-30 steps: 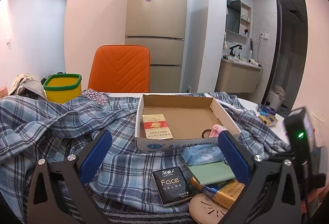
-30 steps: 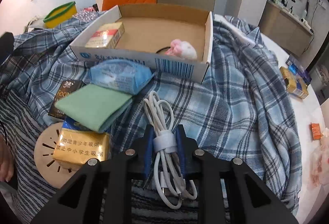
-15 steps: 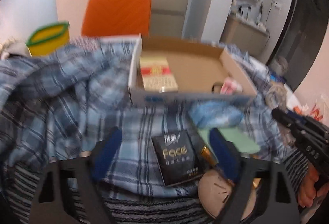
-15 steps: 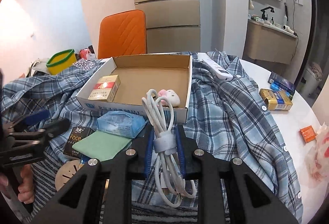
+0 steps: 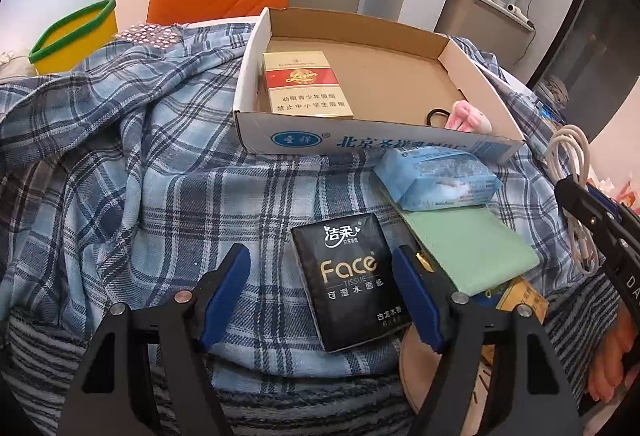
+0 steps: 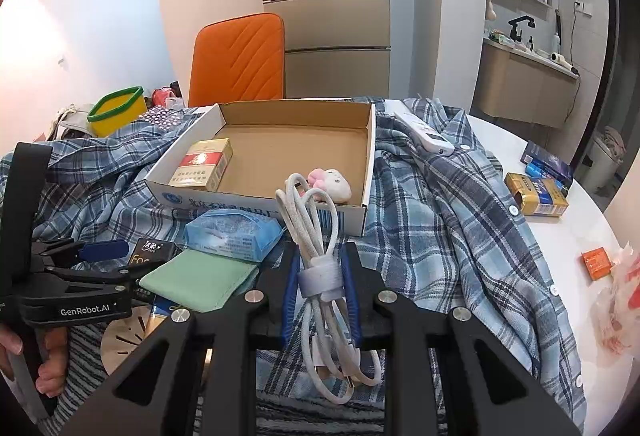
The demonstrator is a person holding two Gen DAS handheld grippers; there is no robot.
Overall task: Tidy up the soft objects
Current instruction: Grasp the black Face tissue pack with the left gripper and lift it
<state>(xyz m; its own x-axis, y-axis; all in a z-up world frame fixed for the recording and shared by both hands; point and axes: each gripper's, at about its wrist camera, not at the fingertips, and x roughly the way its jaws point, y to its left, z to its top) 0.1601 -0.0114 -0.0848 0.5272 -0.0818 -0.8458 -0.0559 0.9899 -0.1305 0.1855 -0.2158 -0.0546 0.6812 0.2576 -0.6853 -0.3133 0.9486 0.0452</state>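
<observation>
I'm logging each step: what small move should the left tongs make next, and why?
Probably lower a little and close on the black tissue pack. The left tongs have just been closing and straddle it, pads apparently not yet pressing, while the right tongs already grip the white cable and the cardboard box sits just beyond.

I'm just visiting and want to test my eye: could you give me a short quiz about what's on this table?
1. True or false: the cardboard box holds a pink plush toy.
2. What does the right gripper grip?
3. The left gripper straddles: A) black tissue pack B) green cloth C) blue wipes pack

Key: 1 true; 2 the white cable; 3 A.
</observation>
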